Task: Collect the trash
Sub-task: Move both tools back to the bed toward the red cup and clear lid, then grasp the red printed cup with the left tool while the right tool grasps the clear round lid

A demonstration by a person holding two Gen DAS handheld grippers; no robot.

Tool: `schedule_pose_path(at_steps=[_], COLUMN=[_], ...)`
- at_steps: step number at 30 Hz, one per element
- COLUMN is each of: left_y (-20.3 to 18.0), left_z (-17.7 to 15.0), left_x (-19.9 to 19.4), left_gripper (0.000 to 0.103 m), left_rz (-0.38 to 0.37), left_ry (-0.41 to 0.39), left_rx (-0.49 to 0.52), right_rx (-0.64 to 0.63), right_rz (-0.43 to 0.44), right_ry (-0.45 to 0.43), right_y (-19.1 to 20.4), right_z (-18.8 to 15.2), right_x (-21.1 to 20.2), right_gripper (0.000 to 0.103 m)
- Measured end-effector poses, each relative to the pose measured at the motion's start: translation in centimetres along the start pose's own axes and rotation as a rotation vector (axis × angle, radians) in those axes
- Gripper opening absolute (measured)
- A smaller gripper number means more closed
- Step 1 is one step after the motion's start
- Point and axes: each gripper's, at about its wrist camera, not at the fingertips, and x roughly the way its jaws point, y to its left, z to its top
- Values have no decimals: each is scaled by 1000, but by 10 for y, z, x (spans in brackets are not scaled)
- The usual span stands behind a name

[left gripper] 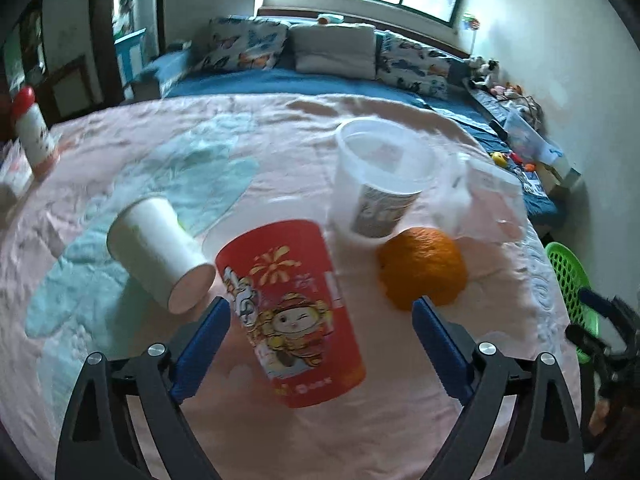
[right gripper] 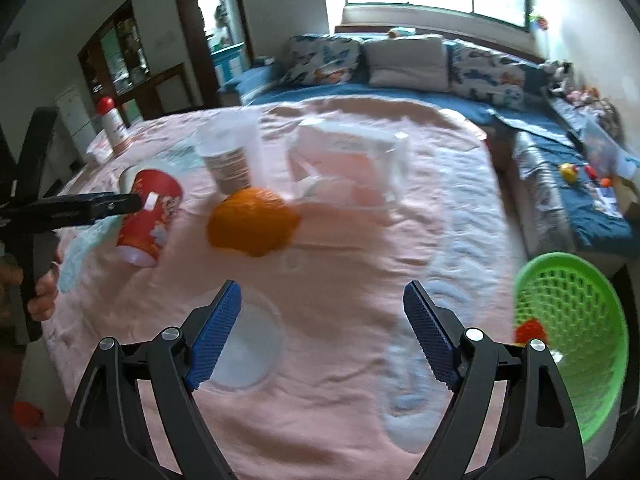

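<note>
A red paper cup [left gripper: 292,312] with cartoon print lies on the pink cloth between the fingers of my open left gripper [left gripper: 322,312], which straddles it without closing. It also shows in the right wrist view [right gripper: 150,216]. A white paper cup [left gripper: 160,252] lies on its side to its left. An orange [left gripper: 424,266] sits to its right; it shows in the right wrist view too [right gripper: 254,226]. A clear plastic cup [left gripper: 380,176] stands behind. My right gripper [right gripper: 322,300] is open and empty above the cloth, beside a clear lid [right gripper: 244,356].
A green mesh basket [right gripper: 576,340] stands at the table's right edge, with something red inside. A clear plastic bag [right gripper: 352,168] lies behind the orange. A red-capped white bottle [left gripper: 32,128] stands at the far left. A blue sofa with cushions [left gripper: 332,52] lies beyond the table.
</note>
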Motion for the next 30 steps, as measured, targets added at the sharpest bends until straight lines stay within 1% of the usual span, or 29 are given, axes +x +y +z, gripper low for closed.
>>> schedule_pose_path(at_steps=[2, 6, 8, 13, 14, 17, 21, 23, 26, 30], left_y=[6, 12, 13, 11, 10, 9, 9, 9, 8, 8], left_z=[-1, 0, 0, 1, 1, 2, 1, 1, -1, 0], left_x=[6, 18, 23, 31, 32, 35, 38, 39, 42, 48], left_gripper=[89, 89, 89, 89, 89, 89, 89, 90, 92, 92], left_rz=[12, 7, 7, 10, 8, 9, 6, 7, 3, 3], left_ry=[10, 33, 42, 53, 53, 56, 64, 70, 75, 86], left_rx=[-21, -47, -53, -39, -35, -31, -32, -32, -24, -33], right_rx=[-11, -40, -50, -70, -85, -119, -121, -126, -117, -105], right_rz=[32, 75, 98, 128, 126, 95, 74, 41, 44, 56], right_ry=[30, 71, 93, 145, 151, 144, 144, 155, 170, 171], right_y=[10, 27, 35, 53, 59, 67, 67, 65, 63, 62], right_z=[-4, -15, -19, -28, -30, -32, -32, -32, -34, -35], right_x=[9, 18, 25, 41, 43, 47, 50, 53, 57, 57], right_gripper=[83, 83, 87, 88, 92, 95, 96, 96, 98, 98])
